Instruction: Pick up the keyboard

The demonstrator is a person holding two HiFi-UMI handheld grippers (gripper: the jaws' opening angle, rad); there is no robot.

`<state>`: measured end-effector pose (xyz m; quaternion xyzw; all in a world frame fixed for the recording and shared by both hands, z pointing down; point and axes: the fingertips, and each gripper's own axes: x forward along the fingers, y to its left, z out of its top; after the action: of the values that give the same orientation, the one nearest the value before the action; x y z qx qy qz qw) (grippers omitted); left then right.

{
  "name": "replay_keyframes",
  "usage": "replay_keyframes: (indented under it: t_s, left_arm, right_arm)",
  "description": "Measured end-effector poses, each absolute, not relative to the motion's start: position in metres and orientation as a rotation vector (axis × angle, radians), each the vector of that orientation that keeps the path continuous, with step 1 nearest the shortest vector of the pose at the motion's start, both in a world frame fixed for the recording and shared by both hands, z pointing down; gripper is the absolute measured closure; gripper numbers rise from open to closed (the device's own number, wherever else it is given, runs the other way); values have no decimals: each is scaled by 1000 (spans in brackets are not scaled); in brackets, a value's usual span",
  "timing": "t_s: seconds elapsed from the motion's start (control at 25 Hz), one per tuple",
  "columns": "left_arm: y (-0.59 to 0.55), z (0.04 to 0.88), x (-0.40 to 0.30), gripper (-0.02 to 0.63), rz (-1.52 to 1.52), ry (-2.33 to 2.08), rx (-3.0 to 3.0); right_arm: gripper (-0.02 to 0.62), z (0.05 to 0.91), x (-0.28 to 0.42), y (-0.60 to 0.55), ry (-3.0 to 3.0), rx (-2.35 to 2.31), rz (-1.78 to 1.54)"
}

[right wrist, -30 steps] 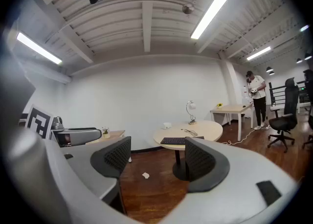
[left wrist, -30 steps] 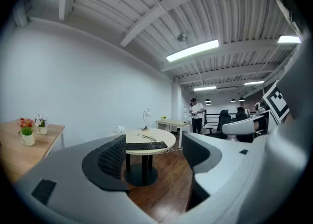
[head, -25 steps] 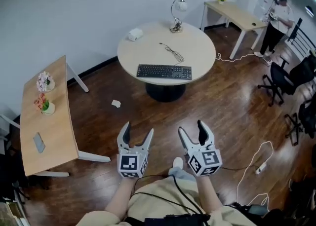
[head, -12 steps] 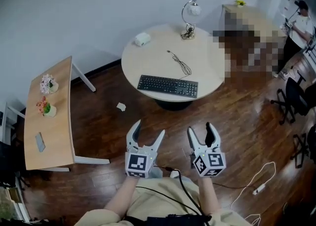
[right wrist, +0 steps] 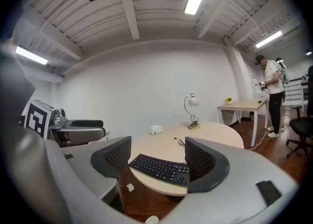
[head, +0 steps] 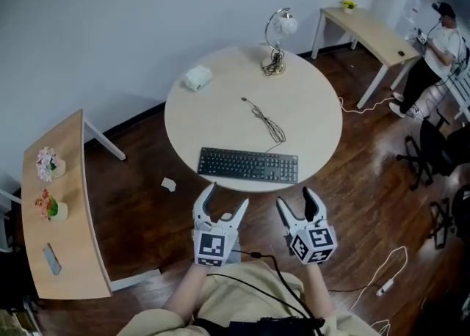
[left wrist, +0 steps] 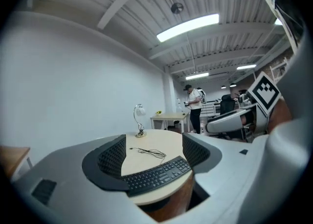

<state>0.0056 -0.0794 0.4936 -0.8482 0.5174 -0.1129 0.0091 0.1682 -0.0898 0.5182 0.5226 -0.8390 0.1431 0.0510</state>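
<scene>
A black keyboard (head: 248, 165) lies near the front edge of a round pale table (head: 308, 100), its thin black cable (head: 266, 120) trailing toward the table's middle. Just short of that edge, over the wood floor, my left gripper (head: 222, 202) and right gripper (head: 299, 202) are held side by side, both open with nothing between the jaws. In the left gripper view the keyboard (left wrist: 156, 174) shows ahead between the jaws. The right gripper view has the keyboard (right wrist: 159, 168) ahead too, its right end hidden behind the right jaw.
On the table stand a curved desk lamp (head: 277, 42) at the back and a small white box (head: 197, 77) at the left. A long wooden table (head: 70, 202) with flowers is at the left. A person (head: 432, 51) stands by a desk (head: 373, 31) at the back right. A scrap of paper (head: 169, 184) lies on the floor.
Both grippers have moved forward across the floor toward the round table, which is now much closer. Their jaws stay as wide as before.
</scene>
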Motion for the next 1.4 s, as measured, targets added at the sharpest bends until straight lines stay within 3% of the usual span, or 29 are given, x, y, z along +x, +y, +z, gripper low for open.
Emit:
replay_keyframes:
  t_s: [0.44, 1.08, 1.4]
  left_arm:
    - [-224, 556, -76, 258, -437, 1588, -2901]
    - [-270, 770, -137, 232, -1465, 1610, -3318]
    - [-286, 808, -141, 221, -1630, 1769, -3294]
  right_arm:
    - [244, 547, 59, -239, -2440, 1335, 330]
    - [244, 757, 234, -272, -2082, 1254, 1042]
    - [244, 812, 243, -272, -2032, 1091, 1274]
